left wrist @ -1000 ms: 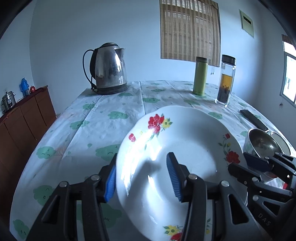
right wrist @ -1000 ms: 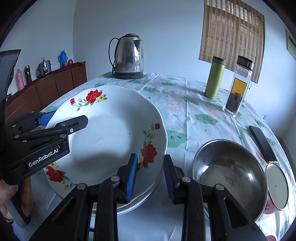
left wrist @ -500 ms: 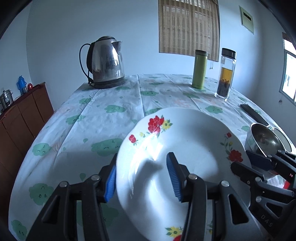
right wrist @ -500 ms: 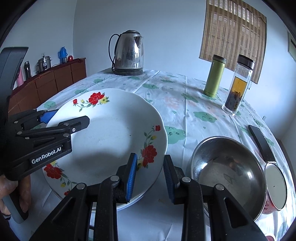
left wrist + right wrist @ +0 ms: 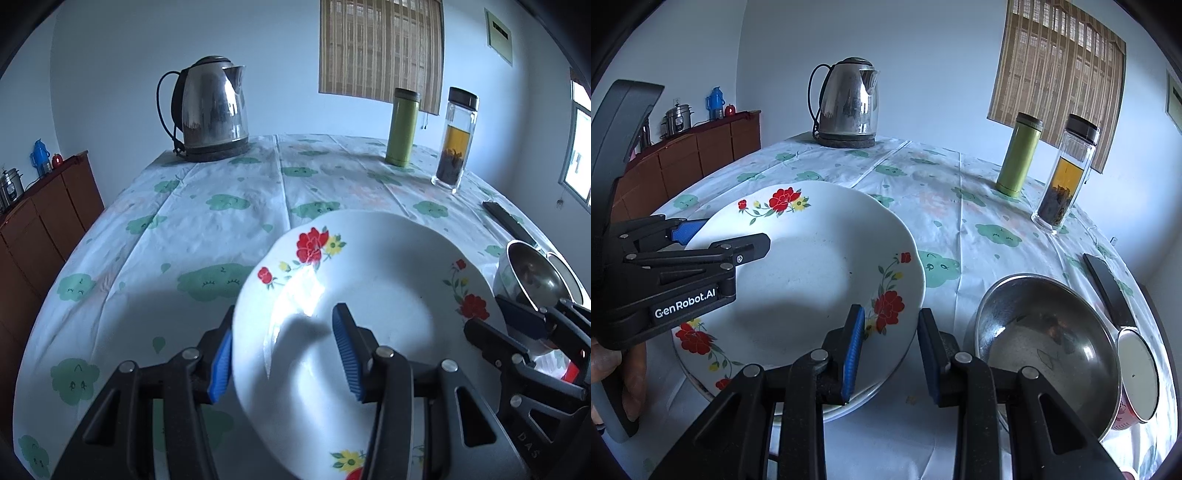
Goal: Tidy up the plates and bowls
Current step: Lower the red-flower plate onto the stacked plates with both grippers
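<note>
Left wrist view: the left tongs point(image 5: 282, 356) straddle the near-left rim of a white flowered plate point(image 5: 388, 295), one blue pad outside the rim, the other over the plate's well; whether the pads press on it I cannot tell
Right wrist view: the right tongs point(image 5: 891, 356) straddle the plate's point(image 5: 820, 280) opposite rim, left pad over the plate, right pad outside it; grip likewise unclear
Plate: sits on top of at least one more plate, whose edge shows beneath it near the right tongs, on the bench point(image 5: 960, 221) with a cloud-print cloth
Steel bowl point(image 5: 1045, 343): just to the right of the plate, upright, on the bench
Red cup point(image 5: 1134, 384): touching the bowl's right side, white disc on top
Kettle point(image 5: 210, 114): at the far end of the bench
Green flask point(image 5: 402, 127) and glass bottle point(image 5: 456, 140): upright, far right, near each other
Dark flat item point(image 5: 1108, 291): beyond the cup
Hand point(image 5: 613, 376): gripping the left tongs' handle at the left edge
Cabinet point(image 5: 44, 221): by the wall, left of the bench
</note>
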A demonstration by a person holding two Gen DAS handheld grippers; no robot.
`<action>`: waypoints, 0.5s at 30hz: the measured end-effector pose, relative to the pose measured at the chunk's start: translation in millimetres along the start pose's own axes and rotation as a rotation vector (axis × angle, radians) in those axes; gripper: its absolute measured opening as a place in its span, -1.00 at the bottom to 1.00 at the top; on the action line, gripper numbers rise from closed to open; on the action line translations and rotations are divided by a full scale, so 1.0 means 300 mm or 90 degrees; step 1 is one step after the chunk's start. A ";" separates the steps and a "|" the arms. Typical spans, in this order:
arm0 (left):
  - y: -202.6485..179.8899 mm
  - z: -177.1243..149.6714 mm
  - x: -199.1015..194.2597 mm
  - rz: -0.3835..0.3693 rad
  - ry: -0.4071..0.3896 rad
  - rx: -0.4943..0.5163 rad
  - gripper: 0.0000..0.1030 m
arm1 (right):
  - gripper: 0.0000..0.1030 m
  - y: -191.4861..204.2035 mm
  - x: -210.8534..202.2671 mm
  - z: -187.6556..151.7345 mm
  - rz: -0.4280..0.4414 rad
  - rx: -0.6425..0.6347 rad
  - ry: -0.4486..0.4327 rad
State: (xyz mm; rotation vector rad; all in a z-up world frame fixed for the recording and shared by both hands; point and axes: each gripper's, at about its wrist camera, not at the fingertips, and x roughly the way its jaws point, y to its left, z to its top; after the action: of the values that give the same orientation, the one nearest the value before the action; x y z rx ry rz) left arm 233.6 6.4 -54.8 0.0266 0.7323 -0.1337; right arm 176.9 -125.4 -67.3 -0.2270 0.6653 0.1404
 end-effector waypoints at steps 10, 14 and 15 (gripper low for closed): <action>0.011 -0.001 0.008 -0.005 0.008 -0.007 -0.07 | -0.36 0.019 0.008 -0.001 -0.016 -0.023 0.004; 0.013 -0.001 0.014 -0.007 0.014 -0.009 -0.07 | -0.36 0.019 0.010 -0.001 -0.018 -0.024 0.005; 0.011 -0.001 0.014 -0.006 0.014 -0.008 -0.07 | -0.36 0.019 0.010 -0.001 -0.018 -0.024 0.005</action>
State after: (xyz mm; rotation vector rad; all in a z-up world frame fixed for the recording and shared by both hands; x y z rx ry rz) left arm 237.0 9.2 -57.8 0.0124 0.7557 -0.1378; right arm 178.0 -119.9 -70.3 -0.2728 0.6672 0.1255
